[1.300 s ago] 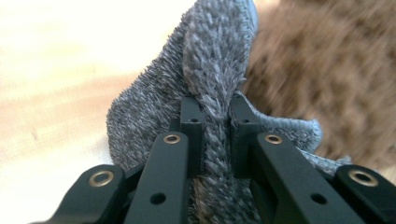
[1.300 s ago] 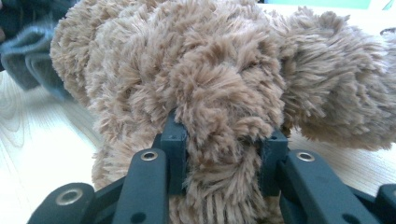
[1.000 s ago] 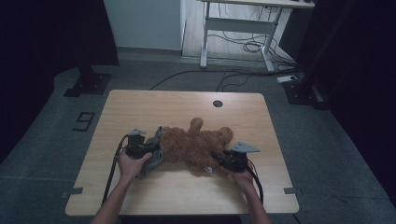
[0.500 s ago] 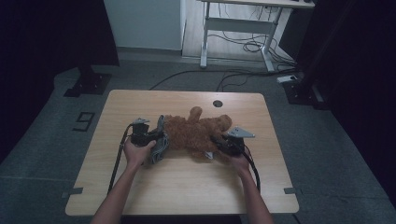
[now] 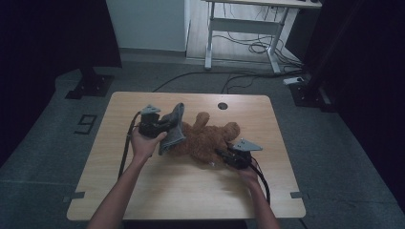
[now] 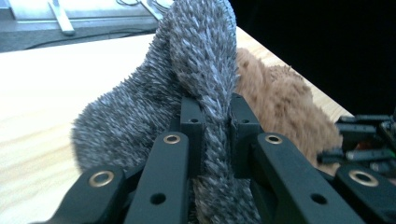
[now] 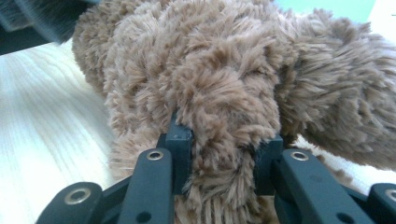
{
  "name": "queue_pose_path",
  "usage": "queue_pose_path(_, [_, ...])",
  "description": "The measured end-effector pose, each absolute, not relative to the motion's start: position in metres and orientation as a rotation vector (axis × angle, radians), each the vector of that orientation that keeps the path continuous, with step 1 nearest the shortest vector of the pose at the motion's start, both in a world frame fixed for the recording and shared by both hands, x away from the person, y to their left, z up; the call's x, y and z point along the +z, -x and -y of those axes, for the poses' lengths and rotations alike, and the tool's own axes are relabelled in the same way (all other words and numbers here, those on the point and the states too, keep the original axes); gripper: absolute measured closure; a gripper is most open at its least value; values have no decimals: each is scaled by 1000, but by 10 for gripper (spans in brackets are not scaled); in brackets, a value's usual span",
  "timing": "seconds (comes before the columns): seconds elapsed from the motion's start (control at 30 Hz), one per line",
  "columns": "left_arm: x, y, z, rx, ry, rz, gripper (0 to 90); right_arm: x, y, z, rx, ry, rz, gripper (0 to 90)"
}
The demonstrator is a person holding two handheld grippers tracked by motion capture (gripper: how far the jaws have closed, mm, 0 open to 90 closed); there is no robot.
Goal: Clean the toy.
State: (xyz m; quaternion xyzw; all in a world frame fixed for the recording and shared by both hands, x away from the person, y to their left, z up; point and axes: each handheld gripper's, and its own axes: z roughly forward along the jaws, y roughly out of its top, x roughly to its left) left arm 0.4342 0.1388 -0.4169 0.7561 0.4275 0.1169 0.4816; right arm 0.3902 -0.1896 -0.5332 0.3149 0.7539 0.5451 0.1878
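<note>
Overhead, on the wooden table (image 5: pixel 143 191): brown plush toy (image 5: pixel 207 138) lying near the table's middle, limbs spread toward the far edge. Left gripper (image 5: pixel 165 125) at the toy's left side, raised off the tabletop, clamped on a grey fuzzy garment (image 5: pixel 174 131) that hangs in a fold from the jaws and reaches down to the toy. Left hand (image 5: pixel 143 143) wrapped round the gripper body, cable trailing along the forearm. Right gripper (image 5: pixel 223 155) at the toy's near right edge, low on the table, jaws sunk into the brown fur. Left gripper view: jaws nearly together, a narrow ridge of grey fuzzy garment (image 6: pixel 205 93) pinched between the pads and rising above them in a tall lobe; brown plush toy (image 6: pixel 280 102) just behind to the right, touching the grey cloth. Right gripper view: jaws partly closed, pressed on a thick wad of the brown plush toy (image 7: pixel 224 93); fur bulging over both pads, pale table (image 7: pixel 42 121) to the left.
</note>
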Motion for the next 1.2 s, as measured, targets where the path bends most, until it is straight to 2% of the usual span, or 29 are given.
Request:
queue_pose_path(0.23, [-443, -455, -116, 234, -1945, -1083, 789, -535, -383, 189, 1513, -858, -2134, 669])
queue_pose_path(0.43, [-458, -442, -130, 179, -1915, -1090, 801, -534, -381, 188, 1498, -856, -2144, 655])
queue_pose_path(0.53, [-468, -429, -136, 169, -1887, -1081, 807, -532, -378, 188, 1494, -868, -2157, 619])
queue_pose_path(0.63, [-477, -416, -143, 155, -1843, -1079, 811, -530, -372, 187, 1484, -878, -2167, 542])
queue_pose_path(0.83, [-491, -391, -151, 161, -1803, -1064, 814, -523, -362, 189, 1544, -947, -2180, 305])
queue_pose_path(0.97, [-494, -381, -152, 175, -1800, -1056, 813, -523, -361, 184, 1538, -983, -2194, 188])
queue_pose_path(1.03, [-494, -378, -152, 186, -1801, -1053, 813, -522, -363, 180, 1545, -984, -2197, 187])
queue_pose_path(1.07, [-494, -376, -151, 188, -1802, -1053, 813, -523, -363, 178, 1545, -972, -2201, 216])
queue_pose_path(1.2, [-495, -370, -151, 186, -1809, -1047, 812, -529, -363, 176, 1525, -943, -2212, 397])
